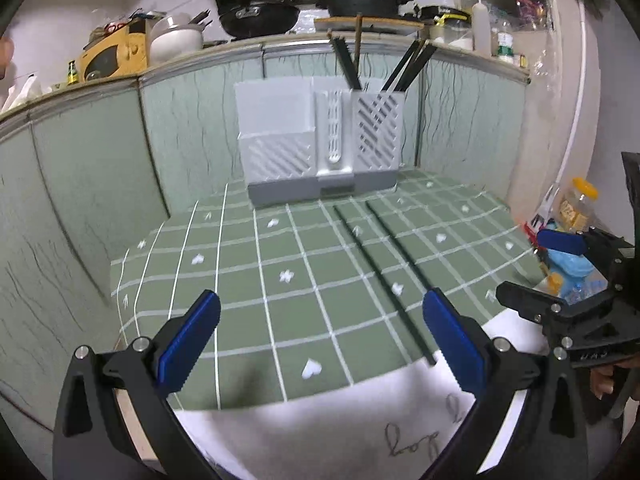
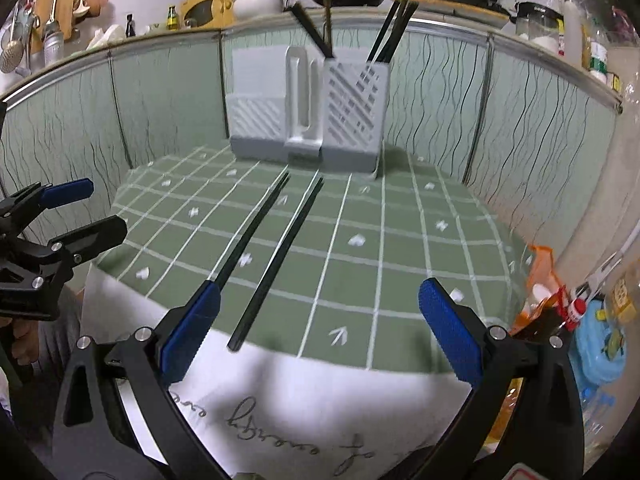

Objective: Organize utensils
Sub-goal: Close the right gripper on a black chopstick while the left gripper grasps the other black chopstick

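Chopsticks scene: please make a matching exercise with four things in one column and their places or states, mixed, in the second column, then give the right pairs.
Things:
1. two loose chopsticks
2. utensil holder
3. left claw
4. dark chopsticks in the holder

Places or states:
A. open, holding nothing
B. lying flat on the green checked mat
C. standing at the far end of the mat
D. upright in the right compartment

Pairs: 1-B, 2-C, 3-A, 4-D
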`<state>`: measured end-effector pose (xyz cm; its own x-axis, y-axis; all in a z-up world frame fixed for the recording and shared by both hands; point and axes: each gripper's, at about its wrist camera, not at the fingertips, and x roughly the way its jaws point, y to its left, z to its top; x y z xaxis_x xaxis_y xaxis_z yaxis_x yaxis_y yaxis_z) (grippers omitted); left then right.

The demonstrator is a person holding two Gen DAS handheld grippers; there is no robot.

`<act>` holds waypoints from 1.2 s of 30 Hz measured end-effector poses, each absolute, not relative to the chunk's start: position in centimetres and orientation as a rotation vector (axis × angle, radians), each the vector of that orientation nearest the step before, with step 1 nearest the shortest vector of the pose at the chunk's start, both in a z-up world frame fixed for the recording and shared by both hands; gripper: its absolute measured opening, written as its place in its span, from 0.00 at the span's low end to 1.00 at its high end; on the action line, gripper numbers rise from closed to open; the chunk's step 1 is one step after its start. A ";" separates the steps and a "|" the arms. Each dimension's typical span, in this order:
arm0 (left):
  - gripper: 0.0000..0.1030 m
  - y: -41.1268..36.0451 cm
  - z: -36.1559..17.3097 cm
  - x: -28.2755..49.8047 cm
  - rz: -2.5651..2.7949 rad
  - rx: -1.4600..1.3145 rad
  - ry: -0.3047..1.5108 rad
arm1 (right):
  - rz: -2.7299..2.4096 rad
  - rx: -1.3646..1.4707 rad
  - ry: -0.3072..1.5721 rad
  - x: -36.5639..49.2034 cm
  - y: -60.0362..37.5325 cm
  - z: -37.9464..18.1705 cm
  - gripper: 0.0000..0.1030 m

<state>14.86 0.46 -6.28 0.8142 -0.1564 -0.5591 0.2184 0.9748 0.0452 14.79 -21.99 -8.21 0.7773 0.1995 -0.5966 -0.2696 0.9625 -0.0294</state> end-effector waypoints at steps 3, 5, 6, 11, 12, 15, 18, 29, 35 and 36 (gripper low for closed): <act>0.96 0.8 -7.4 14.7 -0.186 0.108 0.619 | 0.259 -0.115 0.650 14.7 -21.3 -9.4 0.92; 0.96 1.6 -7.8 14.7 -0.174 0.081 0.637 | 0.253 -0.111 0.658 14.7 -21.0 -10.0 0.90; 0.96 1.9 -8.1 14.7 -0.173 0.072 0.644 | 0.252 -0.111 0.660 14.7 -21.0 -10.1 0.89; 0.96 4.0 -8.6 14.3 -0.134 0.051 0.656 | 0.241 -0.118 0.680 15.2 -19.8 -11.2 0.81; 0.96 4.3 -8.7 14.3 -0.131 0.048 0.658 | 0.239 -0.117 0.685 15.3 -19.5 -11.4 0.77; 0.96 5.3 -9.0 13.9 -0.114 0.045 0.666 | 0.234 -0.122 0.694 15.5 -18.8 -11.8 0.67; 0.96 6.2 -9.2 13.5 -0.106 0.029 0.671 | 0.224 -0.128 0.702 15.6 -18.0 -12.2 0.52; 0.96 6.7 -10.3 12.8 -0.107 0.015 0.692 | 0.202 -0.081 0.714 15.8 -17.9 -13.0 0.06; 0.96 5.5 -10.3 13.2 -0.133 -0.003 0.697 | 0.203 -0.040 0.729 15.8 -19.4 -12.7 0.06; 0.96 5.2 -10.2 13.3 -0.137 -0.006 0.696 | 0.201 -0.036 0.728 15.8 -19.7 -12.6 0.06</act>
